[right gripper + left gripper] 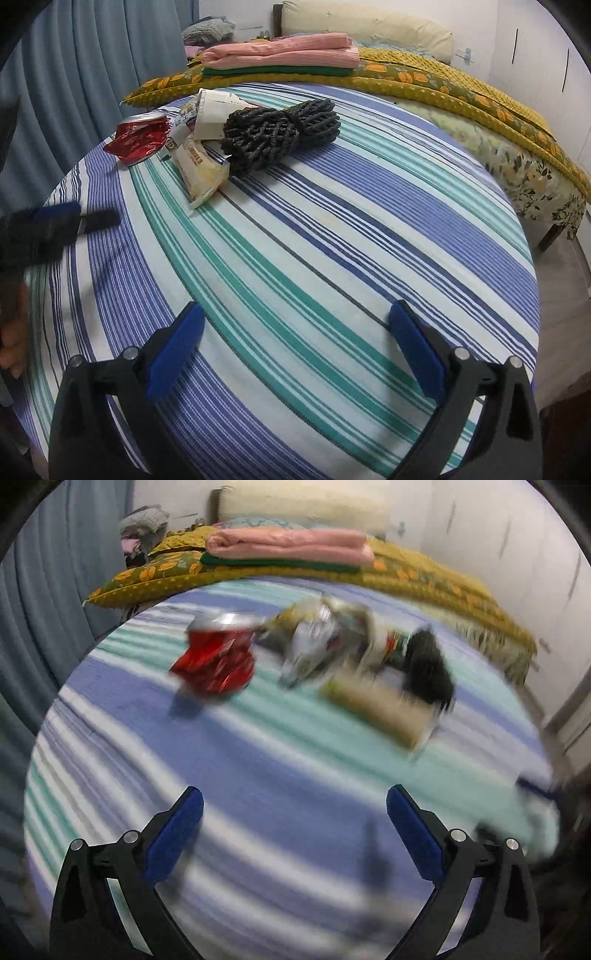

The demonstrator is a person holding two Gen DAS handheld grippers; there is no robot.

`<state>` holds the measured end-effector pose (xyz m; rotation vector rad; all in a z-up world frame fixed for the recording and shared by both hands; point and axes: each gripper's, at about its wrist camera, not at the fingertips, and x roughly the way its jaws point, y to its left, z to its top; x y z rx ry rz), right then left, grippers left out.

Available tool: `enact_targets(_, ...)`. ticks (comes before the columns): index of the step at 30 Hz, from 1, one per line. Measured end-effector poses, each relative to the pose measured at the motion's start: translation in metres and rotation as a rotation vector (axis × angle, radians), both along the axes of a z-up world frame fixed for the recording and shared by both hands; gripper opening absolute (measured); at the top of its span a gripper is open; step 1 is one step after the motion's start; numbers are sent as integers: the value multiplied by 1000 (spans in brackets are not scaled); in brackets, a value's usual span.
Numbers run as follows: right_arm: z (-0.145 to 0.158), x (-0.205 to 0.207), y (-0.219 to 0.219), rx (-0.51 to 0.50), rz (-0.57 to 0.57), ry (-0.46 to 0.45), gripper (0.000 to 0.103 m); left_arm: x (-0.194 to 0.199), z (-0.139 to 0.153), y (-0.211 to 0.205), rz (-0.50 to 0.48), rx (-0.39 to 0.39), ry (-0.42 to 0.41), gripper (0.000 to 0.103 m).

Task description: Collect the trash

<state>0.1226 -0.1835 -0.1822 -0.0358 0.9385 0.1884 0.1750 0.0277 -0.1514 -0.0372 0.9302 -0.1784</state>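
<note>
A crushed red can lies on the striped tablecloth, left of a pile of trash: a silvery wrapper, a beige snack packet and a black foam net. The left wrist view is blurred. My left gripper is open and empty, short of the can. In the right wrist view the can, a paper cup, the snack packet and the black net lie at the far left. My right gripper is open and empty over bare cloth. The left gripper shows blurred at the left edge.
The round table's edge curves on the right. Behind it stands a bed with a yellow quilt, folded pink and green cloths and a pillow. Blue curtains hang at the left.
</note>
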Motion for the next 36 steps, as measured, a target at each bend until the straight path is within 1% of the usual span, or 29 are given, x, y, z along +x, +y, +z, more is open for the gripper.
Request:
enact_targets(1, 0, 0, 0, 1, 0, 1, 97, 8, 4, -6, 11, -21, -16, 99)
enact_targets(3, 0, 0, -1, 2, 0, 1, 97, 26, 9, -18, 45, -23, -37, 99)
enact_targets(6, 0, 0, -1, 4, 0, 2, 97, 54, 4, -33, 95, -35, -24, 99)
enact_targets(8, 0, 0, -1, 4, 0, 2, 97, 68, -4, -41, 119, -14, 0, 99)
enact_targets(10, 0, 0, -2, 6, -1, 2, 97, 75, -12, -48, 126, 43, 25, 99)
enact_targets(12, 0, 0, -2, 6, -1, 3, 97, 70, -14, -46, 110, 76, 25, 98)
enact_targets(17, 0, 0, -2, 6, -1, 3, 97, 51, -12, -27, 52, 107, 21, 99)
enact_targets(20, 0, 0, -2, 6, -1, 3, 98, 51, -12, -27, 2, 69, 33, 99)
enact_targets(23, 0, 0, -2, 6, -1, 3, 97, 57, -16, -38, -2, 61, 43, 99)
enact_targets(25, 0, 0, -2, 6, -1, 3, 97, 61, -21, -48, 7, 70, 53, 99)
enact_targets(27, 0, 0, -2, 6, -2, 3, 97, 59, -23, -56, 0, 97, 52, 99)
enact_targets(29, 0, 0, -2, 6, -1, 3, 97, 54, -23, -59, -38, 129, 51, 99)
enact_targets(30, 0, 0, -2, 6, -1, 4, 97, 47, -23, -56, -62, 149, 49, 99)
enact_targets(33, 0, 1, -2, 6, -1, 4, 97, 36, -22, -40, -78, 177, 42, 99)
enact_targets(36, 0, 1, -2, 5, -1, 4, 97, 33, -22, -25, -106, 132, 46, 99)
